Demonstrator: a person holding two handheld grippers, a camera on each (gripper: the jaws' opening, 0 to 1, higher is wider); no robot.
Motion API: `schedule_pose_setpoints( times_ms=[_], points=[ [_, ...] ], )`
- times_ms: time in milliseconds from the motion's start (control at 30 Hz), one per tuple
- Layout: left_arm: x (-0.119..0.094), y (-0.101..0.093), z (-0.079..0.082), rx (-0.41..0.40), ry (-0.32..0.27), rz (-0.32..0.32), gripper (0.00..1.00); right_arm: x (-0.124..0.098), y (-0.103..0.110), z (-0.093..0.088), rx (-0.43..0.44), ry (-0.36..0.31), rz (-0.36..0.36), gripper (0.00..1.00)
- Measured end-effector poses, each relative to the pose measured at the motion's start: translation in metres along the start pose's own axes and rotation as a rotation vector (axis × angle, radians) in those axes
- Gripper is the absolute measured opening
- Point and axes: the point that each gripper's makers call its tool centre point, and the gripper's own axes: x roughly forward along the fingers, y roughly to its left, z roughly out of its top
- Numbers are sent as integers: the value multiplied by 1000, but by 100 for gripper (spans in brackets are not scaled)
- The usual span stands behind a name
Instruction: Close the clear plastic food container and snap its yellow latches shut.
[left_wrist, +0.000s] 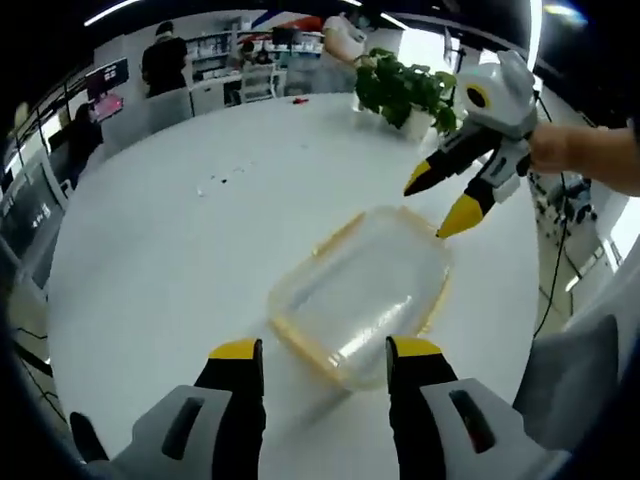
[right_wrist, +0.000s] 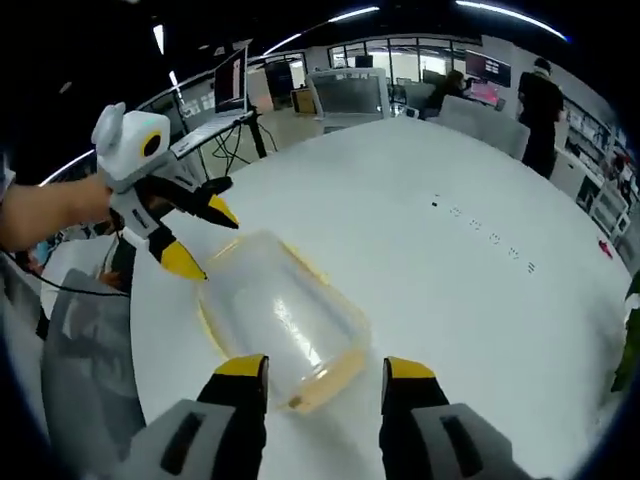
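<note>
A clear plastic food container (left_wrist: 360, 295) with a yellow rim lies on the round white table (left_wrist: 180, 260), its lid resting on top. Whether its latches are snapped I cannot tell. My left gripper (left_wrist: 325, 350) is open just short of the container's near end. My right gripper (left_wrist: 437, 205) comes in from the right, open, one yellow fingertip close to the far corner. In the right gripper view, the container (right_wrist: 280, 320) lies ahead of my open right gripper (right_wrist: 325, 367). My left gripper (right_wrist: 203, 238) hovers open at the opposite end, held by a hand.
A potted plant (left_wrist: 405, 90) stands at the table's far edge. A grey chair (right_wrist: 80, 350) sits close by the table. People stand among desks and screens (left_wrist: 165, 60) beyond it. Small dark specks (right_wrist: 490, 240) dot the table.
</note>
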Motion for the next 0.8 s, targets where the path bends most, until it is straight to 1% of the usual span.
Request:
schedule_pose_setpoints(
  times_ms=[33,100,167,233,267,300,333,367,433,467,500,600,667,700,733,800],
  points=[
    [1,-1,-1,-11,3,-2,48,1,0,-2,11,5,-6,43],
    [2,2,-2,-25,3,20,47,2,-1,-5,30,13,-20,43],
    [3,2,-2,-15,2,35,47,2,-9,2,42,-37,-71,44],
    [4,1,-1,-60,-7,35,48,2,-6,-2,82,-29,-69,44],
    [5,1,-2,-55,-5,38,48,3,-6,-3,89,-26,-70,44],
    [6,2,0,-71,-17,48,48,5,-5,-5,107,-24,-65,44],
    [6,2,-1,-76,-16,49,48,6,-5,-7,120,-24,-63,44],
    [7,0,0,-101,-20,43,47,8,-4,-8,138,-24,-61,43],
    [8,-2,-1,-125,-21,34,47,10,0,-11,174,-20,-47,43],
    [9,-3,-2,-153,-22,25,46,12,3,-9,227,-40,-25,43],
    [9,-3,-3,-171,-19,23,46,13,4,-11,264,-42,-19,43],
    [9,-4,-3,-173,-26,23,45,14,6,-11,317,-48,-3,42],
    [9,-6,-4,-194,-27,6,43,15,6,-11,350,-54,13,41],
    [9,-7,-4,-205,-25,-3,41,16,8,-11,346,-60,31,39],
    [10,-9,-4,-212,-24,-15,41,17,9,-12,360,-55,28,40],
    [9,-8,-4,-194,-18,-4,41,17,10,-12,362,-56,31,40]
  ],
)
